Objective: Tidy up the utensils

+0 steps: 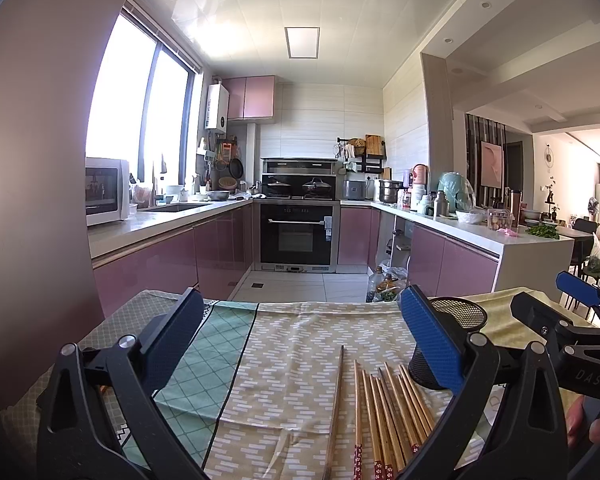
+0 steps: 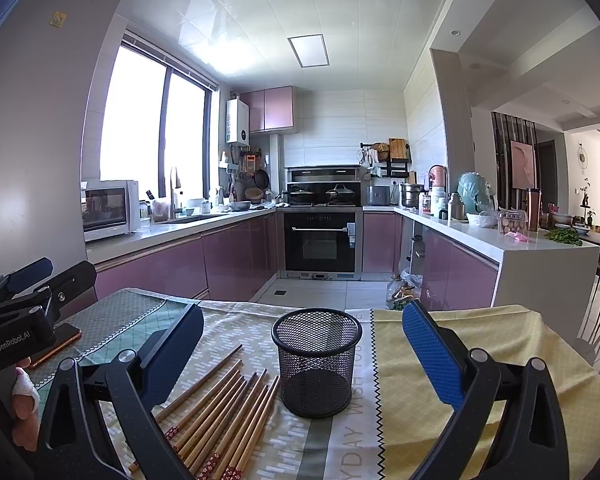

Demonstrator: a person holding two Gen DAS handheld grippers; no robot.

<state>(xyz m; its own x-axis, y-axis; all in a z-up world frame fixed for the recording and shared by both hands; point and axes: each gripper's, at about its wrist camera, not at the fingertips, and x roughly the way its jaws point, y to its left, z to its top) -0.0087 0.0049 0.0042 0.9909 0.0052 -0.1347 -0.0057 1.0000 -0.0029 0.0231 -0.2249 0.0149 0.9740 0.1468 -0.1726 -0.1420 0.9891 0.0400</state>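
Several wooden chopsticks [image 1: 384,408] lie side by side on the patterned tablecloth [image 1: 292,360], one a little apart to the left. They also show in the right wrist view [image 2: 224,412]. A black mesh cup [image 2: 317,360] stands upright and empty just right of them; in the left wrist view the mesh cup [image 1: 460,316] is partly hidden behind my finger. My left gripper [image 1: 302,340] is open and empty above the cloth, chopsticks near its right finger. My right gripper [image 2: 302,344] is open and empty, with the cup between its fingers' lines.
A phone [image 2: 60,344] lies on the cloth at the left, under the left gripper body [image 2: 20,312]. The right gripper [image 1: 572,312] shows at the right of the left view. Beyond the table's far edge [image 2: 260,304] is the kitchen floor, with purple cabinets [image 2: 236,256].
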